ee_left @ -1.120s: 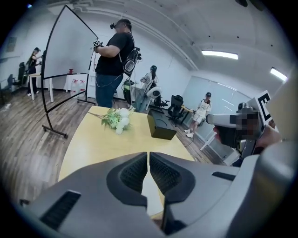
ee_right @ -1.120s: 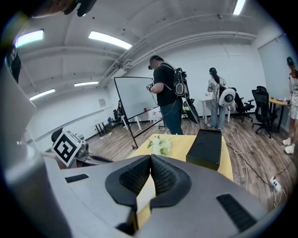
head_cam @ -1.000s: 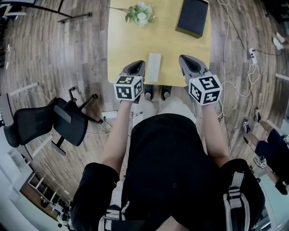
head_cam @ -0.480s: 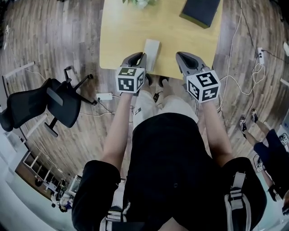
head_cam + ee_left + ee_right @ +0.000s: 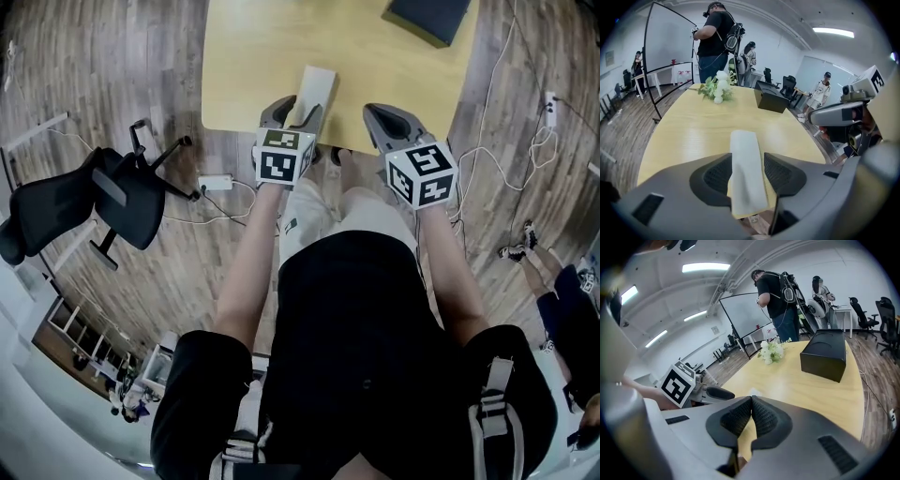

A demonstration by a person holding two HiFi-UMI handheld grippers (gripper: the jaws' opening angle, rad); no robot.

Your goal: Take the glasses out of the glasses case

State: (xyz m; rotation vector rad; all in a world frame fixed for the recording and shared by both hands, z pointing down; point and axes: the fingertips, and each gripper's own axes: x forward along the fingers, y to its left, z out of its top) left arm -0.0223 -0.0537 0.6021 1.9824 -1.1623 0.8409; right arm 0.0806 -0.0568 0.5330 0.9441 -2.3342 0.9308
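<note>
A pale, closed glasses case [image 5: 317,86] [image 5: 746,168] lies lengthwise on the yellow table [image 5: 253,56], its near end at the table's front edge. My left gripper [image 5: 294,111] [image 5: 747,158] hangs over that near end. Its jaws are opening, and the case shows between them with the pads not pressing on it. My right gripper [image 5: 382,114] [image 5: 751,399] is shut and empty, to the right of the case, over the table's front edge. Seen from the right gripper view, the left gripper [image 5: 712,393] sits to its left. No glasses are visible.
A black box [image 5: 429,14] [image 5: 771,97] [image 5: 825,355] and a bunch of white flowers [image 5: 717,86] [image 5: 771,351] stand farther back on the table. People stand beyond the far end by a whiteboard [image 5: 670,42]. A black office chair [image 5: 84,202] is on the floor at the left.
Both grippers have come down toward the table's front edge. The left gripper's jaws have parted and now flank the case's near end. The right gripper stays shut.
</note>
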